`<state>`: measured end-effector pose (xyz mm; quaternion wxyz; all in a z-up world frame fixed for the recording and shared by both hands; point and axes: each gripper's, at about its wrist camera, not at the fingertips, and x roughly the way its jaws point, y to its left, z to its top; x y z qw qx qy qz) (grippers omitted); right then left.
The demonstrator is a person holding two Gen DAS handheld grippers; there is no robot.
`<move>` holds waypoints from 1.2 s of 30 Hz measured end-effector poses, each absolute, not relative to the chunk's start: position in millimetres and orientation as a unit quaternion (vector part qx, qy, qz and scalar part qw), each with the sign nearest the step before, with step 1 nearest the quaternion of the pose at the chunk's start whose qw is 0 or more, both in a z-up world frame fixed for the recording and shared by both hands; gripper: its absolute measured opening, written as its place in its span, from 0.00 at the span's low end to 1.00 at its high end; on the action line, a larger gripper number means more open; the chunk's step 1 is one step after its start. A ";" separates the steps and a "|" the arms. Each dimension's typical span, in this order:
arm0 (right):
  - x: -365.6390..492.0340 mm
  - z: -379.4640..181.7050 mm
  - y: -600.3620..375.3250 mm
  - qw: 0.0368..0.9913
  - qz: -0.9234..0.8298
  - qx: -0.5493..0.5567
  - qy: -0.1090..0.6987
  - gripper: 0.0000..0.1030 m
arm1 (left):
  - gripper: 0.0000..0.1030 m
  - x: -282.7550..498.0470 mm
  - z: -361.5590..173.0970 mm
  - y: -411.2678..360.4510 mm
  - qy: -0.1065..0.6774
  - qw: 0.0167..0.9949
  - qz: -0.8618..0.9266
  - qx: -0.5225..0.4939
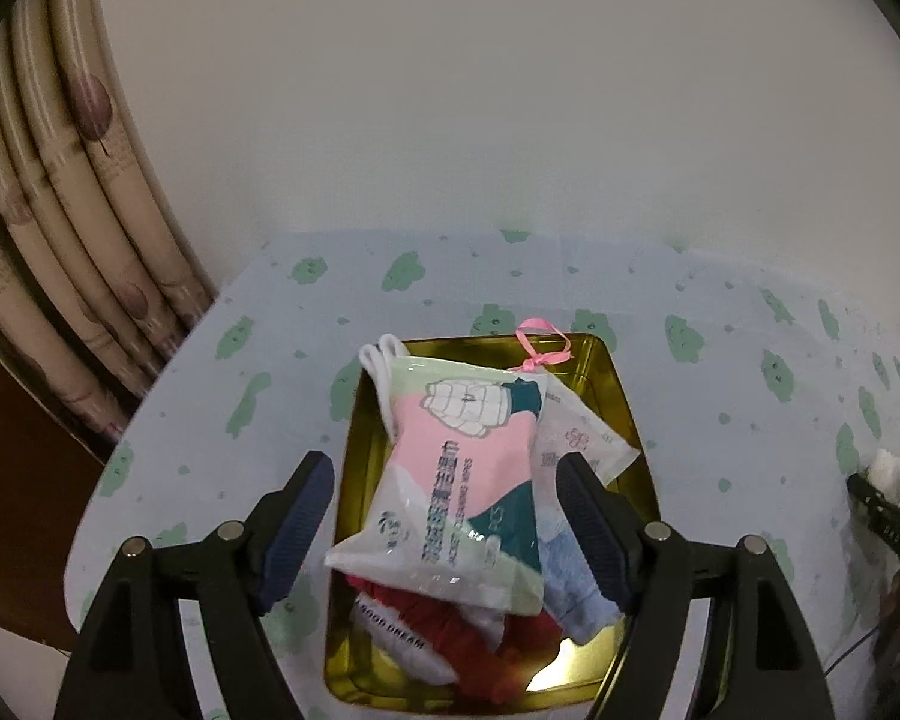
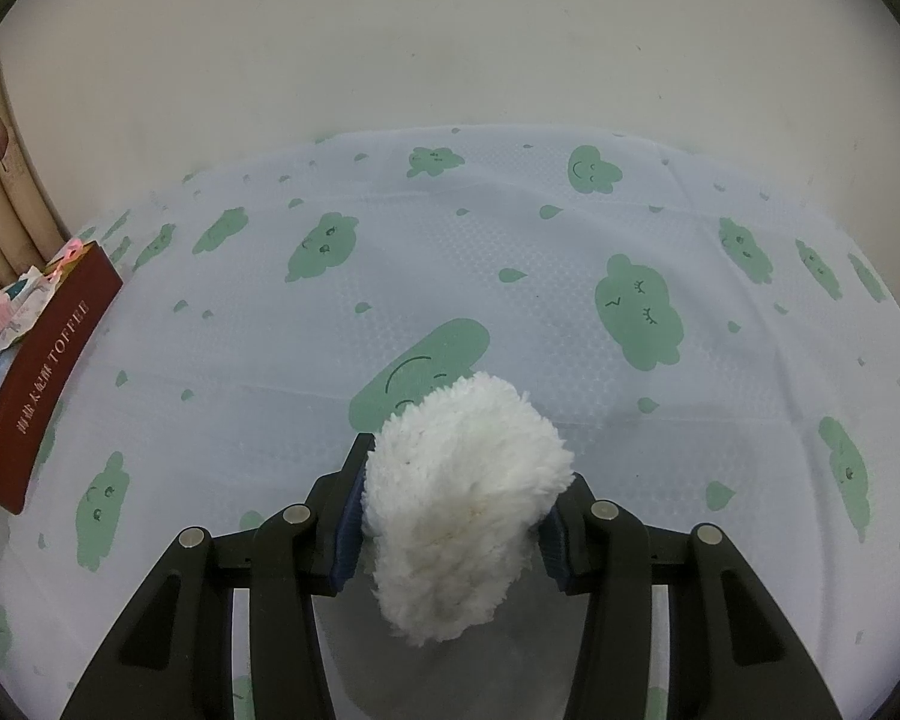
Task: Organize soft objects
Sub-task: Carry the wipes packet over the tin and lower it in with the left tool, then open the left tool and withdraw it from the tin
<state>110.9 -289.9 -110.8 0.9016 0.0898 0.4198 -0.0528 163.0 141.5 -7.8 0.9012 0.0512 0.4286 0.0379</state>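
the left gripper point(image 1: 447, 525) hangs released over the gold metal tin point(image 1: 624, 396); the right gripper point(image 2: 450, 510) grasps a white fluffy ball point(image 2: 462, 498), which i think goes into the tin next.

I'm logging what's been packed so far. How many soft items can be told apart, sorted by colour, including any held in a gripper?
White fluffy pad, held in the right gripper: 1
Pink-and-green wipes pack: 1
Pale sachet with pink ribbon: 1
Blue cloth: 1
Red cloth: 1
Total: 5; more may be hidden in the tin.

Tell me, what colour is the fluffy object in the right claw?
White. The fluffy object shows best in the right wrist view.
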 end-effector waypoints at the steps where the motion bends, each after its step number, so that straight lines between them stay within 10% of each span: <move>1: 111.0 -111.1 -290.5 0.902 -0.053 0.088 0.420 0.45 | 0.76 159.1 -7.1 140.9 0.424 0.903 0.041 0.056; 36: 110.2 -104.9 -273.9 0.895 -0.097 0.073 0.429 0.36 | 0.77 109.4 -36.9 201.1 0.380 0.917 0.122 -0.002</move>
